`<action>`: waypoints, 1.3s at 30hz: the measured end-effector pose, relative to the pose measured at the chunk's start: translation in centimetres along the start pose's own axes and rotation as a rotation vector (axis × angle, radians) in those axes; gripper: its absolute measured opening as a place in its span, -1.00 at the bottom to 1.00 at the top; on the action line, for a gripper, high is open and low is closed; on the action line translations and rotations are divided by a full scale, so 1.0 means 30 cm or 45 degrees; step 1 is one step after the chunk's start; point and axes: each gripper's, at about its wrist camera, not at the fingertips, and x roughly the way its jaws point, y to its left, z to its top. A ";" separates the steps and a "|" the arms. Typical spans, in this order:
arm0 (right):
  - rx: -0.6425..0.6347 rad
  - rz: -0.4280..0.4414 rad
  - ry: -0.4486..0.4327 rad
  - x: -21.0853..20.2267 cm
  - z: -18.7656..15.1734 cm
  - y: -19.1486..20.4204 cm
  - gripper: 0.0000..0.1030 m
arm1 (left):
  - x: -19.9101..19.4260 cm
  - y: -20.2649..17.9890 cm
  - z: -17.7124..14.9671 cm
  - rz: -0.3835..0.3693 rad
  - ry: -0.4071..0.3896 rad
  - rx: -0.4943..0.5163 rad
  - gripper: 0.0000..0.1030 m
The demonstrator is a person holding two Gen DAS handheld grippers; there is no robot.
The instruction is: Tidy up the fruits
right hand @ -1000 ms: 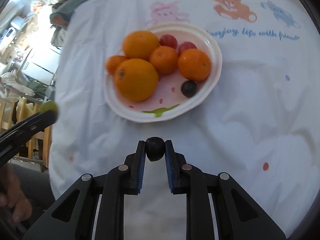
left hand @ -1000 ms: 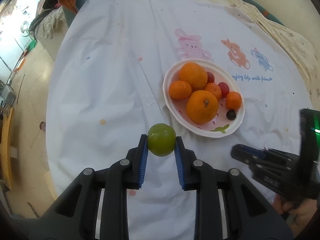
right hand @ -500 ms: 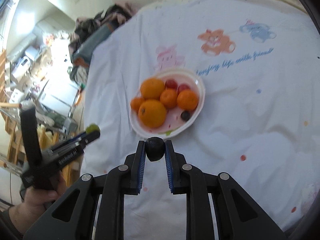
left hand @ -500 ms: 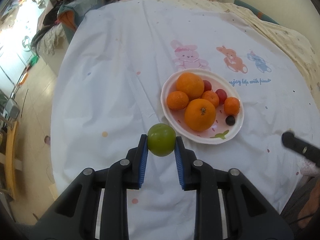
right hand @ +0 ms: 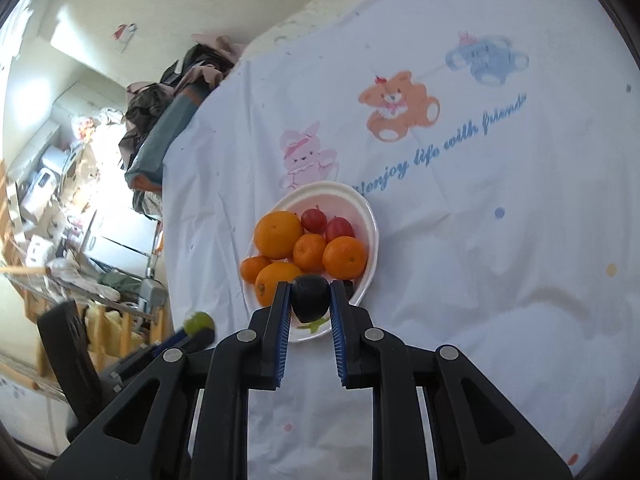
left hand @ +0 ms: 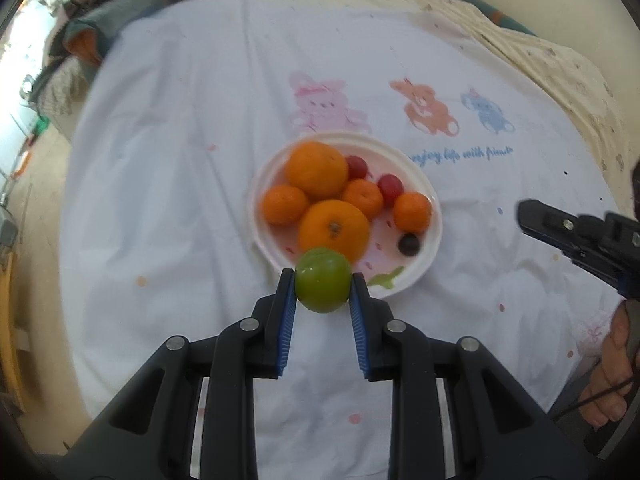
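Swung toward the plate (left hand: 434, 236) since a second ago, left gripper (left hand: 323, 286) clamped on green fruit (left hand: 322, 285) at its six o'clock rim, right gripper (right hand: 310, 298) pinching dark plum (right hand: 309, 297) alike; both smooth, round, likely light, slippery, best held across the middle.

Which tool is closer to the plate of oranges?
Hard to call. The left tool holds a green fruit over the plate rim; the right tool, with its dark fruit, also overlaps that rim.
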 end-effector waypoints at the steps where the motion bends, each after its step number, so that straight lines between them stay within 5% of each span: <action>1: 0.005 0.000 0.012 0.012 0.009 -0.004 -0.61 | 0.015 -0.013 0.000 -0.010 0.015 0.006 -0.56; 14: -0.043 0.093 0.197 0.216 0.101 0.015 -0.60 | 0.191 -0.111 0.030 -0.080 0.147 -0.015 -0.55; 27: -0.051 0.117 0.234 0.259 0.127 0.018 -0.42 | 0.262 -0.134 0.047 -0.075 0.187 0.039 -0.49; 28: -0.040 0.120 0.223 0.250 0.130 0.012 -0.18 | 0.267 -0.129 0.046 -0.091 0.199 0.029 -0.46; 30: -0.021 0.144 0.205 0.236 0.139 0.009 0.22 | 0.269 -0.122 0.045 -0.129 0.201 0.011 0.06; 33: -0.033 0.149 0.169 0.205 0.148 0.016 0.24 | 0.253 -0.117 0.042 -0.121 0.177 -0.010 0.40; 39: 0.001 0.149 0.121 0.136 0.145 0.001 0.24 | 0.178 -0.075 0.041 -0.082 0.138 -0.012 0.40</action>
